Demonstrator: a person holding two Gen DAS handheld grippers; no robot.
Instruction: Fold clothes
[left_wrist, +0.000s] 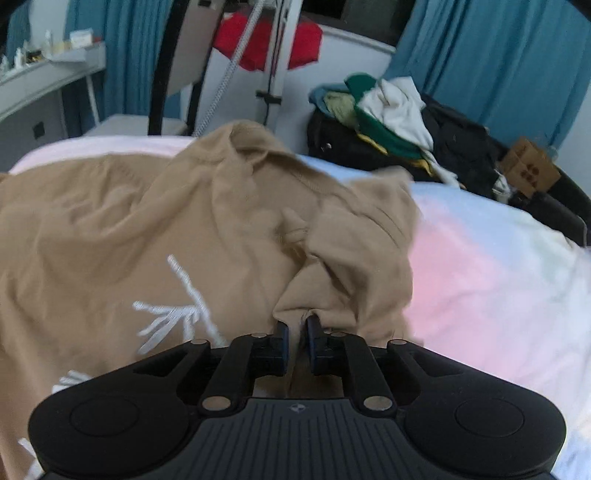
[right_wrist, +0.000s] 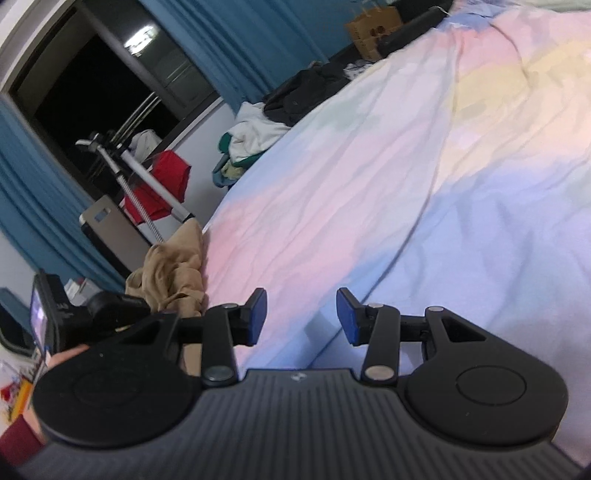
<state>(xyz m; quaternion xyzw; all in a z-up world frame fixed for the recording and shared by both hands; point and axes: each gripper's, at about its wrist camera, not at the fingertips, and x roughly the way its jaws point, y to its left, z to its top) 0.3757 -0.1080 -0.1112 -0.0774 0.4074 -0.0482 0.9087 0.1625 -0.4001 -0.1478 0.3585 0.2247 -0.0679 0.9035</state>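
A tan T-shirt with a white print lies rumpled on the pastel bedsheet. My left gripper is shut on a bunched fold of the tan T-shirt near its right sleeve. In the right wrist view the same shirt shows as a crumpled heap at the bed's left edge. My right gripper is open and empty, held tilted over the bare sheet, to the right of the shirt. The left gripper's body shows at the left of that view.
A pile of mixed clothes in white, green and black lies at the bed's far side, next to a cardboard box. A red garment hangs on a rack behind the bed. Blue curtains line the walls.
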